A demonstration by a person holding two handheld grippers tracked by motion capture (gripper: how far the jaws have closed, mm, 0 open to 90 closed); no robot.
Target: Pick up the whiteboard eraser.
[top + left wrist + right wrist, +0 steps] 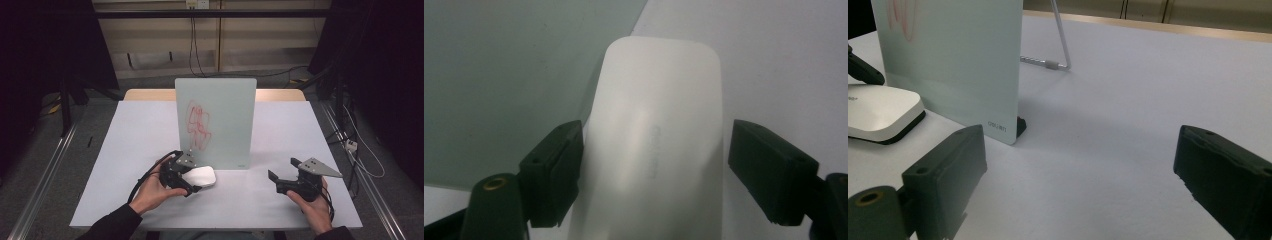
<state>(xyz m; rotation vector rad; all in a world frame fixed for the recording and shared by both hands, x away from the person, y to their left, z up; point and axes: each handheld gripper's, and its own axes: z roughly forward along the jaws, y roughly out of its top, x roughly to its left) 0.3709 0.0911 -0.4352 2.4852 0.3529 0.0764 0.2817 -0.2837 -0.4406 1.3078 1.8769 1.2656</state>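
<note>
A pale glass writing board (225, 107) stands upright at the table's middle, with red scribble (198, 125) on its face. A white eraser (204, 176) lies flat on the table just in front of the board's lower left. My left gripper (192, 180) reaches it from the left. In the left gripper view the eraser (654, 125) sits between the two black jaws of that gripper (656, 170), which press on its long sides. My right gripper (283, 169) rests at the front right, open and holding nothing (1083, 175), aimed at the board's corner (1003, 125).
The white table (150, 130) ends close behind my hands at the front edge. A thin metal stand leg (1060, 45) props the board from behind. Cables trail on the floor to the right of the table (360, 150).
</note>
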